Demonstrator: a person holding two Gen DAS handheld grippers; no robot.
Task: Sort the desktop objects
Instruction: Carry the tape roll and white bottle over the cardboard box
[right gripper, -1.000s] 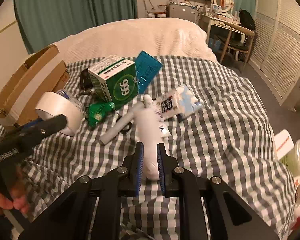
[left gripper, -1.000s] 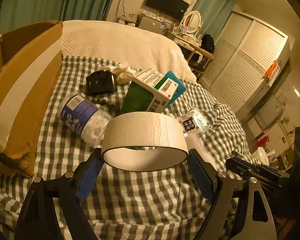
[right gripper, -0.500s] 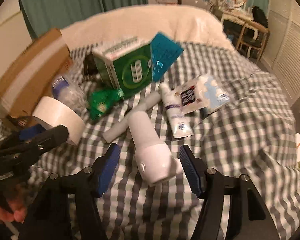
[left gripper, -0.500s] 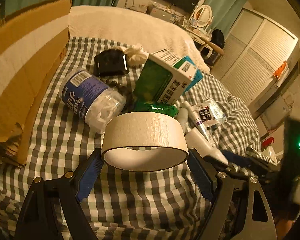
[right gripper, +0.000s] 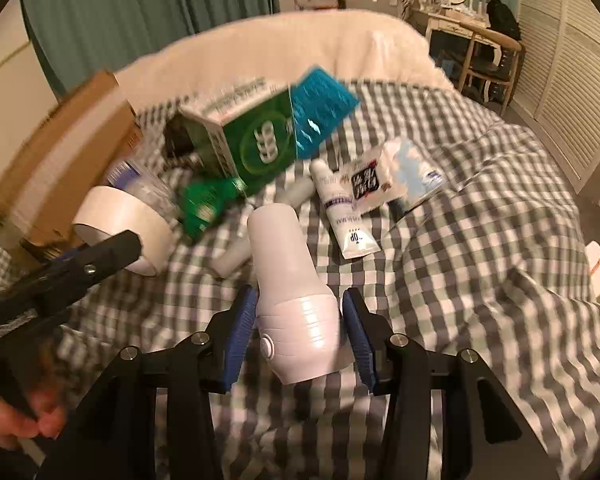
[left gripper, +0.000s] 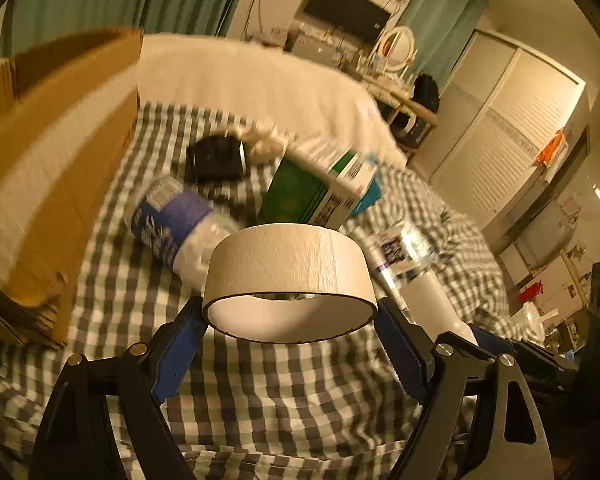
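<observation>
At the centre of the left wrist view, the left gripper pinches a roll of tape, its blue pads pressing the roll's two sides. The roll is wide and pale beige with a white inner core and a dark lower rim, and it hangs above the checked bedspread.

In the right wrist view, the right gripper straddles a white hair dryer in the lower middle of the frame. Its jaws are closing around the ribbed rear housing, with the blue pads at or just beside the two sides; contact cannot be made out. The dryer is smooth and white, with a round button on its back end, and its barrel points toward the upper part of the frame.

Beyond it lie a green carton, a blue packet and a white tube. A cardboard box stands at the left.
</observation>
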